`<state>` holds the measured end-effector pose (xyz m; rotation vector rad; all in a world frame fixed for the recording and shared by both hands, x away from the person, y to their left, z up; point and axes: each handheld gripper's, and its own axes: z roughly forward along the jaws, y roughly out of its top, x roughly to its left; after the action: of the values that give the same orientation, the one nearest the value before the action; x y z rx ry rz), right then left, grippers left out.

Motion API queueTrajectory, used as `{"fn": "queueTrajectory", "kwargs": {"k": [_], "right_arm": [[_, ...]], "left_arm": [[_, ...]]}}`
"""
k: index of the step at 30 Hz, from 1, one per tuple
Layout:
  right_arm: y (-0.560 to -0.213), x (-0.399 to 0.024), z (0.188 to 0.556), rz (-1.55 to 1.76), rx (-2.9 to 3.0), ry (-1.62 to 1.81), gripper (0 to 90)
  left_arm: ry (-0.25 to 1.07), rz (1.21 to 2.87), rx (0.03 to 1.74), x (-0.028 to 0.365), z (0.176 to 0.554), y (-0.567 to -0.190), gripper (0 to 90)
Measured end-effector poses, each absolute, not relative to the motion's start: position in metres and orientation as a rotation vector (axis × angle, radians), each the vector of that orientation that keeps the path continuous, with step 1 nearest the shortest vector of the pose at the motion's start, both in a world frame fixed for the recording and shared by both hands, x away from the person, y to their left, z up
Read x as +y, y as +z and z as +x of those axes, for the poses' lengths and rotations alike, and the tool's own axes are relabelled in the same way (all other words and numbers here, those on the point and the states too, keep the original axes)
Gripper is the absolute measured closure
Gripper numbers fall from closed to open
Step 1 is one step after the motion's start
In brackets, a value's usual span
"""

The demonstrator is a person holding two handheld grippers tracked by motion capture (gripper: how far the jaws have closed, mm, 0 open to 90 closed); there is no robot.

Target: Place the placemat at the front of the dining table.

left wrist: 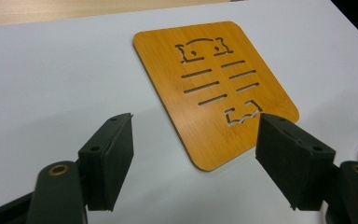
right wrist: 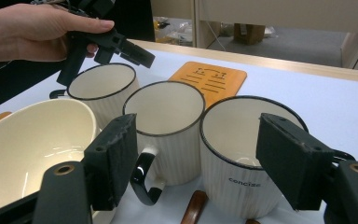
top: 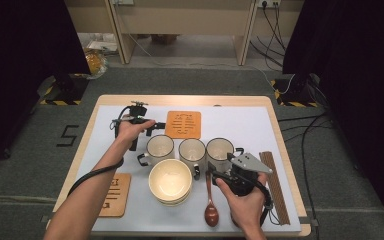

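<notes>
Three cream mugs with black rims stand in a row: the left mug (top: 160,148), the middle mug (top: 192,151) and the right mug (top: 219,149). My left gripper (top: 154,126) hovers behind the left mug, open and empty, its jaws pointing at a bamboo coaster (top: 183,124). In the left gripper view the left gripper (left wrist: 196,125) frames the near edge of that coaster (left wrist: 214,88). My right gripper (top: 215,172) sits low in front of the right mug, open, holding nothing. In the right gripper view the right gripper (right wrist: 196,126) faces the middle mug (right wrist: 165,116) and the right mug (right wrist: 242,140).
A cream bowl (top: 170,181) sits in front of the mugs, and a wooden spoon (top: 210,200) lies to its right. A second coaster (top: 116,194) lies at the front left. Dark chopsticks (top: 275,185) lie along the right edge of the white table (top: 240,125).
</notes>
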<state>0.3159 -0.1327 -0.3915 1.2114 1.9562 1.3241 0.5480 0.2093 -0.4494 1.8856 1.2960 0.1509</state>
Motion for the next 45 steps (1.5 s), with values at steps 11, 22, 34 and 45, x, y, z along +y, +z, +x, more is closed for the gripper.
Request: {"fn": "queueTrajectory", "kwargs": {"k": [11, 22, 34, 45], "right_arm": [[-0.391, -0.127, 0.316, 1.202, 1.967, 1.328, 29.5], [-0.388, -0.118, 0.318, 1.189, 1.982, 1.337, 29.5], [-0.383, -0.106, 0.323, 1.164, 1.998, 1.35, 29.5], [-0.383, -0.093, 0.327, 1.144, 2.033, 1.351, 29.7]], "left_arm": [[0.175, 1.847, 1.284, 0.218, 0.54, -0.44, 26.7], [0.197, 1.836, 1.275, 0.228, 0.531, -0.435, 26.4], [0.23, 1.805, 1.28, 0.246, 0.517, -0.434, 20.1], [0.289, 1.773, 1.28, 0.261, 0.505, -0.427, 19.3]]}}
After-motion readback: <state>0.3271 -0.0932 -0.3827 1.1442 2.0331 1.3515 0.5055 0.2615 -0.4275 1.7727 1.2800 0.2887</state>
